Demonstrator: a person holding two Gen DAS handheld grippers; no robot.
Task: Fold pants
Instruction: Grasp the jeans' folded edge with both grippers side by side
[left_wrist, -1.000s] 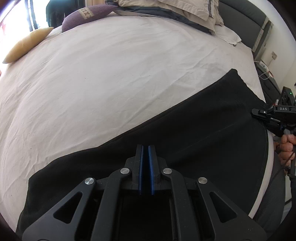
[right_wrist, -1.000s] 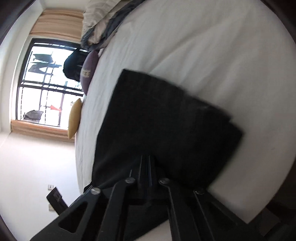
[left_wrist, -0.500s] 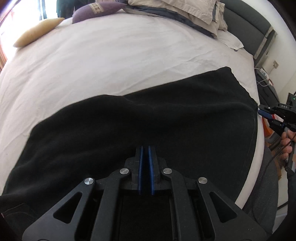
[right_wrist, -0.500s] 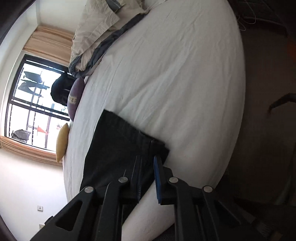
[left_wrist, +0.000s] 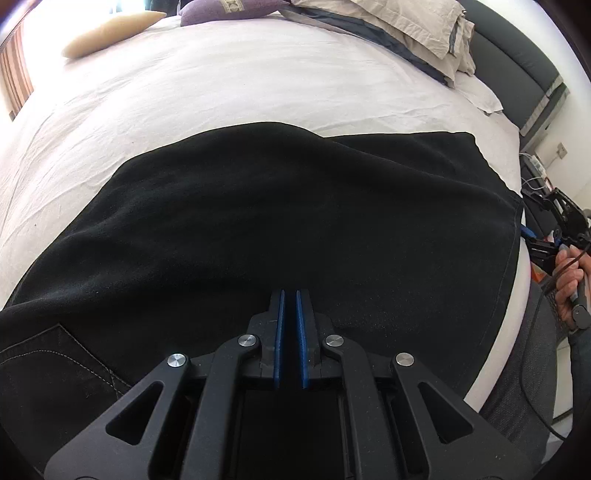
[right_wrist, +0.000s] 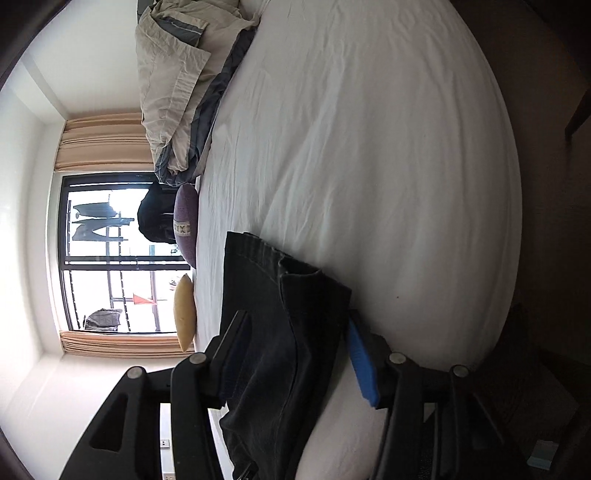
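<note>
Left wrist view: black pants (left_wrist: 295, 221) lie flat on the white bed (left_wrist: 240, 85), long axis running from 9 o'clock to 3 o'clock — a stitched pocket at the 8 o'clock end. The left gripper (left_wrist: 290, 295) hangs over them, jaws nearly together (whether cloth is pinched I cannot tell). The right gripper (right_wrist: 295, 328) straddles the pants' end, jaws opening, pads clear.

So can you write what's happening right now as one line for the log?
step: fold pants | left gripper: shut on pants | right gripper: opening, pants edge between its jaws | pants: on bed
</note>
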